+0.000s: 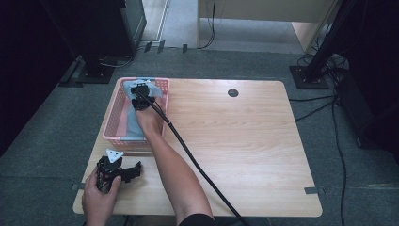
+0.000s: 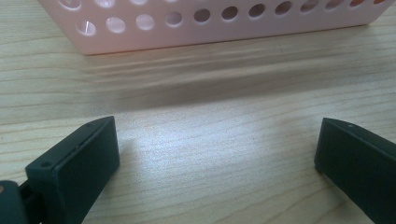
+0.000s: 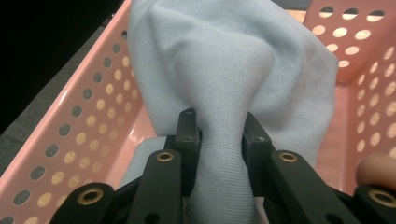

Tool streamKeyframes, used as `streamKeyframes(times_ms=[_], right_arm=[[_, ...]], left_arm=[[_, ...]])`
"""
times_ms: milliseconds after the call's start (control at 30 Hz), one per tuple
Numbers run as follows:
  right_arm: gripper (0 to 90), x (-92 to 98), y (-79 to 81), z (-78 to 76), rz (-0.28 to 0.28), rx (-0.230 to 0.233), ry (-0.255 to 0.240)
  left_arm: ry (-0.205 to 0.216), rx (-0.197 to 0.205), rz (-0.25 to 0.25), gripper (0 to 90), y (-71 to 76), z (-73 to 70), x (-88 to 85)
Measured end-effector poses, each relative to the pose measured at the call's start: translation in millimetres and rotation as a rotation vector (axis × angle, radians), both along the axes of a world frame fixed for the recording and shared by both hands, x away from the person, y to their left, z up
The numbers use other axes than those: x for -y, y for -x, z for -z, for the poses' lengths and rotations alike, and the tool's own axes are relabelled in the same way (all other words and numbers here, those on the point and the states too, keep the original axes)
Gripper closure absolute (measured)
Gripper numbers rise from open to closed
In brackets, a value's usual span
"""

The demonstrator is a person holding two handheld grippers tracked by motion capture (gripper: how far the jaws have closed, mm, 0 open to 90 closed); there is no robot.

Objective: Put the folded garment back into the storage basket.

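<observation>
- Left hand-held gripper (image 1: 134, 170): rests on the desk (image 1: 244, 155) near its front left corner, held by the left hand (image 1: 99, 195). A grey three-cornered plate sits on top. In the left gripper view its jaws stand wide apart with bare wood between them, nothing held; the pink wall of the basket (image 2: 224, 23) lies just ahead.
- Pink perforated basket (image 1: 111, 123): sits on the desk's left side, toward the far edge.
- Light blue cloth (image 1: 131, 120): lies inside the basket, bunched up.
- Right hand-held gripper (image 1: 139, 96): reaches into the basket, its black cable trailing back across the desk. In the right gripper view the jaws pinch a gathered fold of the cloth (image 3: 224, 93) between them, clamped tight.
</observation>
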State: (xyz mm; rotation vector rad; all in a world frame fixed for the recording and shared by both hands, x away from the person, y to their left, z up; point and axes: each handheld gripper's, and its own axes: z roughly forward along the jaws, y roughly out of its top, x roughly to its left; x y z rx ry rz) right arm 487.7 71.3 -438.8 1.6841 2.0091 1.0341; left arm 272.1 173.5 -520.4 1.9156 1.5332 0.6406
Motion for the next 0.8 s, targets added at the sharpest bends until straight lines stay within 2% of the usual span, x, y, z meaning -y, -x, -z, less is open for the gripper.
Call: streamKeyframes(times_ms=[133, 167, 233, 367, 467, 533, 600, 667, 733, 800], right_arm=[[69.4, 0.9, -0.6, 1.3, -0.009, -0.011, -0.008], [64.4, 1.4, -0.7, 1.5, -0.014, -0.011, -0.017], [58.0, 1.2, 0.2, 1.3, -0.031, 0.014, 0.005], [42.3, 1.3, 1.9, -1.6, -0.071, 0.051, 0.006], [29.1, 1.5, 3.4, -3.8, -0.112, 0.068, -0.011], [17.6, 0.8, 4.9, -4.3, -0.149, 0.088, 0.012], [11.1, 1.1, 6.0, -5.4, -0.182, 0.088, 0.034], [6.0, 2.6, 6.8, -6.8, -0.212, 0.09, 0.033], [0.6, 3.9, 8.4, -9.0, -0.218, 0.098, 0.05], [0.0, 6.0, 10.4, -12.0, -0.209, 0.111, 0.064]], left_arm=[[0.0, -0.001, 0.0, 0.0, 0.0, 0.0, 0.0], [-0.001, -0.001, 0.001, 0.0, 0.1, -0.1, -0.1], [-0.001, -0.001, 0.001, 0.0, 0.0, -0.1, -0.1], [-0.001, -0.001, 0.001, 0.0, 0.0, 0.0, 0.1], [-0.001, -0.001, 0.001, 0.0, 0.0, 0.0, 0.1], [-0.001, -0.001, 0.0, 0.0, 0.0, 0.0, 0.1], [-0.001, -0.001, 0.001, 0.0, 0.0, 0.0, 0.1], [-0.002, -0.001, 0.001, 0.0, 0.0, 0.0, 0.1], [-0.001, -0.001, 0.0, 0.0, 0.0, 0.0, 0.1], [-0.001, -0.001, 0.001, 0.0, 0.0, 0.0, 0.1]])
